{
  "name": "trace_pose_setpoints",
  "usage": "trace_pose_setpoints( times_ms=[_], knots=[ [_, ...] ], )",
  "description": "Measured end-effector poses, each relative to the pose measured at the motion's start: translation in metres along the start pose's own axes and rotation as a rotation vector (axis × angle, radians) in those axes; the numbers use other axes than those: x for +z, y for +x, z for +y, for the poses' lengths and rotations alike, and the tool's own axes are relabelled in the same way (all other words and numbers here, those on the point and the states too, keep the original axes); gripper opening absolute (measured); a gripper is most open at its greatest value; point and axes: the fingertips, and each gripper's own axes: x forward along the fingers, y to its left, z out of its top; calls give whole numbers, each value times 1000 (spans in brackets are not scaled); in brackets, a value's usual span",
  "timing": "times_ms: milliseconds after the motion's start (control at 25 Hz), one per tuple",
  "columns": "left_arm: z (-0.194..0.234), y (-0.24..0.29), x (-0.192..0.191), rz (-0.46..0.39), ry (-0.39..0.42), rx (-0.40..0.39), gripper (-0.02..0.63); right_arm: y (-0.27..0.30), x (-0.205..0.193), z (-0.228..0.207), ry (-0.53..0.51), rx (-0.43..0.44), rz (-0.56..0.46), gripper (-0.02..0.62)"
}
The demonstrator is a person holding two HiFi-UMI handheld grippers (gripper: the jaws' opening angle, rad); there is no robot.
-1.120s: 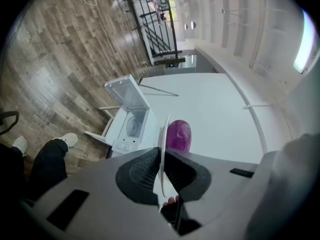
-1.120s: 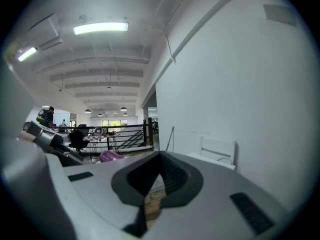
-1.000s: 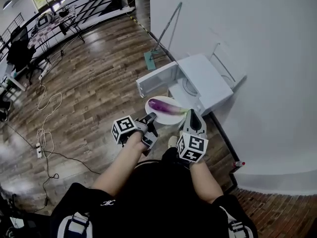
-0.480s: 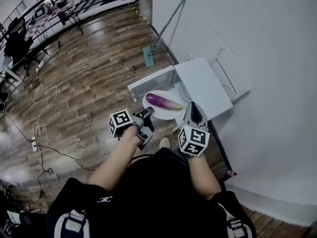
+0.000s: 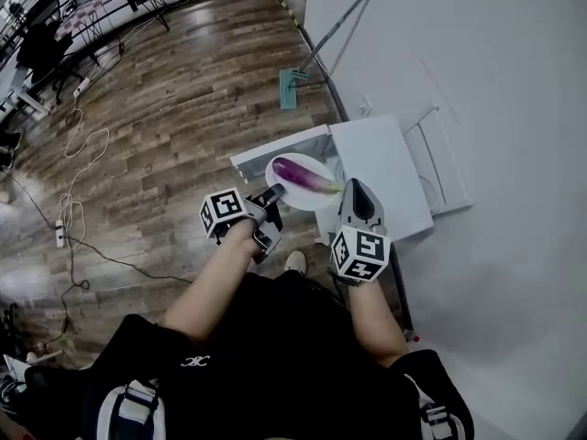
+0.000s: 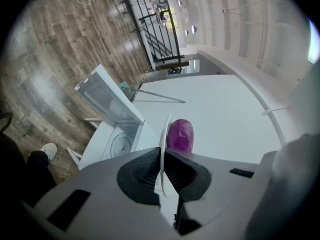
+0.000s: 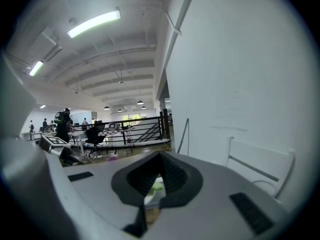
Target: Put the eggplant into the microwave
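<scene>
The left gripper and right gripper are each clamping their fingers on opposite rims of the plate. The eggplant is lying on that plate, which is hanging right by the open microwave on the floor.

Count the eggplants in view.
1. The eggplant lies on the white plate, which the left tongs and right tongs hold near the open microwave. Its inside is partly hidden.

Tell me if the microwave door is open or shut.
Open: the door stands swung out from the microwave, and the turntable inside shows.
</scene>
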Motion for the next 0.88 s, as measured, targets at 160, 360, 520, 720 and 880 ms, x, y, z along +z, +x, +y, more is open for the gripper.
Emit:
trace_pose_setpoints(
  times_ms=[160, 360, 520, 720, 880],
  knots=[
    [10, 33, 8, 9, -55, -34, 15, 22, -14, -7, -6, 38, 49, 5],
    [38, 67, 17, 55, 39, -4, 15, 39, -42, -22, 6, 16, 108, 5],
    [74, 98, 14, 141, 101, 27, 15, 57, -71, -33, -10, 10, 159, 5],
    [121, 129, 15, 197, 78, 37, 15, 71, -106, -36, -35, -10, 220, 5],
    [151, 149, 15, 200, 27, 19, 15, 77, -133, -39, -70, -2, 266, 5]
  ],
)
